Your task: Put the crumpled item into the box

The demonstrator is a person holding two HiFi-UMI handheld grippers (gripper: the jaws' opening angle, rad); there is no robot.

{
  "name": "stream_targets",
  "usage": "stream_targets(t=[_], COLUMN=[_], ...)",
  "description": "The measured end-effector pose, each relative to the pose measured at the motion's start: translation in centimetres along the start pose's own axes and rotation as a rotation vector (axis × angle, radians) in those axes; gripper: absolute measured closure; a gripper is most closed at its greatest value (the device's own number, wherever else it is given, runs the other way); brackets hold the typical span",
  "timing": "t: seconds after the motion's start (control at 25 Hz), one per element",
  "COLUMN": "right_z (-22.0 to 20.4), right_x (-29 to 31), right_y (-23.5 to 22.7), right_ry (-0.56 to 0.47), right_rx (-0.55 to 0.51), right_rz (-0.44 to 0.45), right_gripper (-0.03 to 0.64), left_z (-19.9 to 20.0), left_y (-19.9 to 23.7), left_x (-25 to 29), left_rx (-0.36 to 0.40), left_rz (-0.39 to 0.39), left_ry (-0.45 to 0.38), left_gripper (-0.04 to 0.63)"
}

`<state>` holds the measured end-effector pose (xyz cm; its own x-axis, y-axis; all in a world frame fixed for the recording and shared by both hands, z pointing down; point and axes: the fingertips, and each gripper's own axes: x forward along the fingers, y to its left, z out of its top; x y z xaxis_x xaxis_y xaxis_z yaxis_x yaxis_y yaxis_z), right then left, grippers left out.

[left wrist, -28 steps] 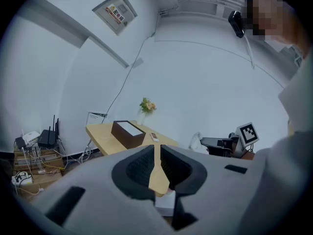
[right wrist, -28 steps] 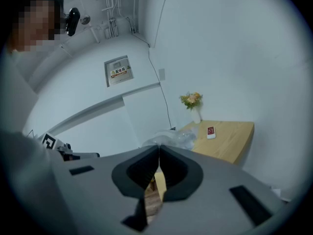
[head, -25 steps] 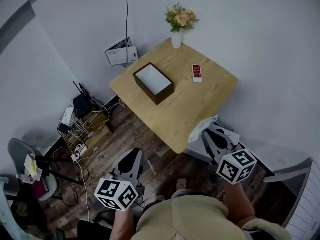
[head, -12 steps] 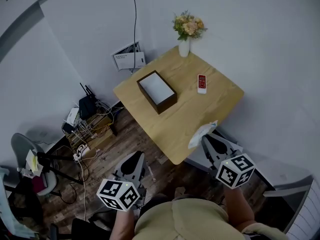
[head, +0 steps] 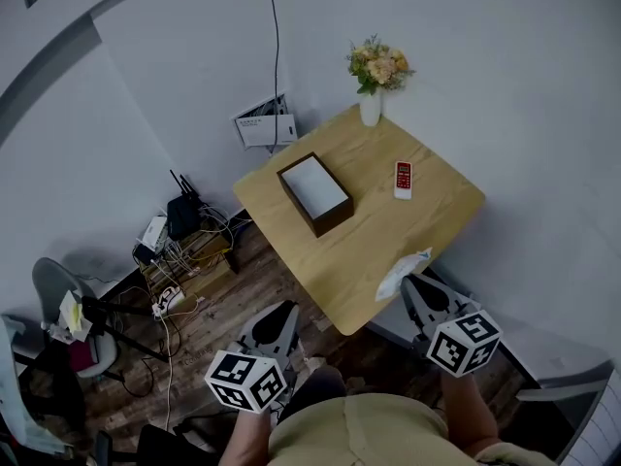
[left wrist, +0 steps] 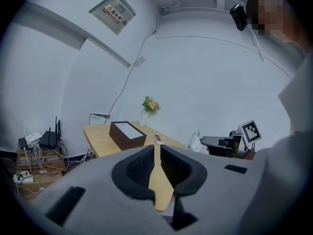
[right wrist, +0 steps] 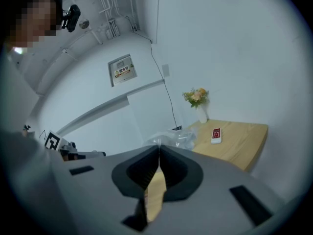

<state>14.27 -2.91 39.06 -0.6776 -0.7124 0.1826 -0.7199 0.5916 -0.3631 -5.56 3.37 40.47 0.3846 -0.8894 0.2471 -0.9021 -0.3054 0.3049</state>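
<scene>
Still pinching the crumpled plastic wrap (head: 402, 272) at the edge of the table (head: 369, 236).
Holds the wrap in the tightly closed tips of the right gripper (head: 409, 285), over the table's near right edge. Keeps the left gripper (head: 283, 314) closed on nothing, low at the near left, off the table. Has shifted with the view over the last second yet gained nothing on the open brown box (head: 315, 194), well apart at the far left; leaves the whole carry undone.
</scene>
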Motion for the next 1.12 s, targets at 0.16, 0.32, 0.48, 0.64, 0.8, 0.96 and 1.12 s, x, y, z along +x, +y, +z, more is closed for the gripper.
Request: stream_targets(t=[0.16,0.32,0.48,0.64,0.8,0.96,1.12], right_z=[-0.1,-0.2,0.1,0.3,0.6,1.0,1.3], right_x=[0.3,0.5,1.3,2.5,4.0,5.9,8.5], right_y=[-0.1,-0.4,-0.7,-0.7,-1.0,-0.8,-0.7], right_ry=[0.003,0.010,0.014,0.020,0.026,0.035,0.053], right_rx=[0.003,0.007,0.010,-0.002,-0.014,-0.017,-0.029], right_rz=[0.009,0.010,0.013,0.017,0.011,0.009,0.008], right_gripper=[0.586,0.586,0.586,0.586,0.586,0.586,0.586], left_z=[0.0,-0.1,0.6,0.9,1.4,2.2,3.4], left_y=[0.1,-0.1,0.3,1.2,2.0,3.2,4.9], left_x=[0.5,1.2,2.1,3.1,4.9,6.4,7.8], left_rx=[-0.009,-0.003,0.002,-0.014,-0.009,-0.004,-0.004], left_rz=[0.009,0.000,-0.001,-0.006,-0.036,-0.053,-0.068], left_ry=[-0.006,0.009,0.001,-0.015,-0.006,0.000,0.001], left_gripper=[0.540,0.540,0.540,0.540,0.540,0.540,0.540])
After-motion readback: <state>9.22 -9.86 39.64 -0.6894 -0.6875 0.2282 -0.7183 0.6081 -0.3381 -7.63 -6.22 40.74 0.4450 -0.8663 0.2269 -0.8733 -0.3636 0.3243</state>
